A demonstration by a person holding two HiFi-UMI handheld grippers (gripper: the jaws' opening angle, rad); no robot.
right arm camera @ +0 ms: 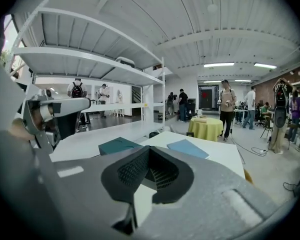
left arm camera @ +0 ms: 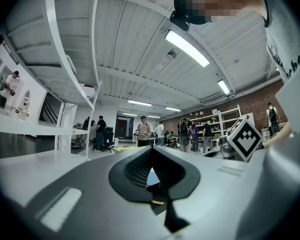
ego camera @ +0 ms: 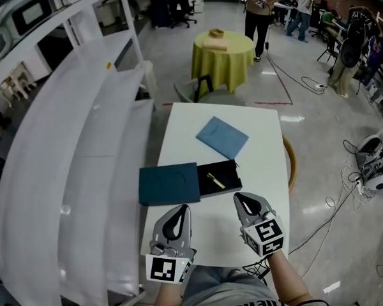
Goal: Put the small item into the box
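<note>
Nearest, at the near edge of the white table (ego camera: pixel 198 116), the left gripper (ego camera: pixel 184 208) and the right gripper (ego camera: pixel 238 197) were side by side, both pointing away toward the far end. Each one's own view showed its jaws brought together at the tips with nothing clamped between them.

Just beyond the tips lay the box, opened into two parts that touched. The dark teal lid (ego camera: pixel 169 183) sat on the left, flat on the table. The black tray (ego camera: pixel 228 169) sat on the right, directly ahead of the gap between the grippers. The small item (ego camera: pixel 216 181), a slim gold-coloured piece, lay slantwise inside the tray, apart from both grippers.

Farther along the table, a light blue envelope (ego camera: pixel 222 137) lay flat, turned at an angle, near the tray but not touching it.

White shelving (ego camera: pixel 83 139) ran along the left side of the table. Well beyond the far end stood a round table with a yellow cloth (ego camera: pixel 222 55), and past it a person (ego camera: pixel 258 8) stood on the floor.
</note>
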